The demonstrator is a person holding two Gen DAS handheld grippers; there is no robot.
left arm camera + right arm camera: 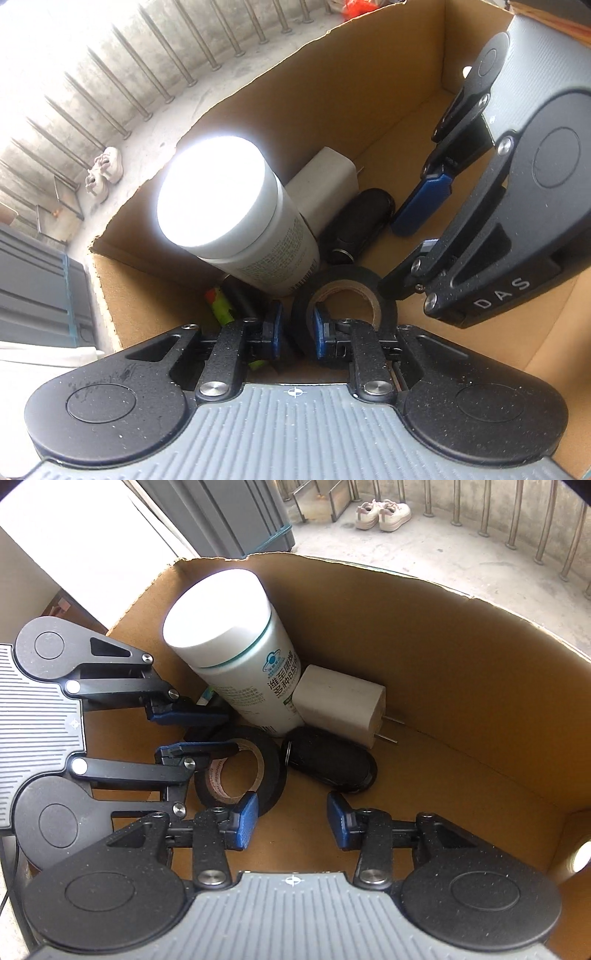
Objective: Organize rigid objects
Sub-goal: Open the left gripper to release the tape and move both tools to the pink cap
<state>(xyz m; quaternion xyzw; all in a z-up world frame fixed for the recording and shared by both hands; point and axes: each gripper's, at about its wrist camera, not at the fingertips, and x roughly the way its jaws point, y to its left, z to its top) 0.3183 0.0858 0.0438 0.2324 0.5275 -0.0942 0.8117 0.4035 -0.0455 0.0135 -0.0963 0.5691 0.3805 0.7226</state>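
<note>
Light: bright daylight from the open balcony side.
Glare: white bottle cap [218,192] blown out; pale wall [85,546] overexposed.
Shadows: soft, inside the cardboard box [461,672].
Distortion: strong fisheye bending of railing bars [155,74].
Focus: mostly sharp.

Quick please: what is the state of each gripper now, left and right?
Left gripper: closed on the wall of the tape roll, one finger inside the ring.
Right gripper: open, holding nothing.
</note>
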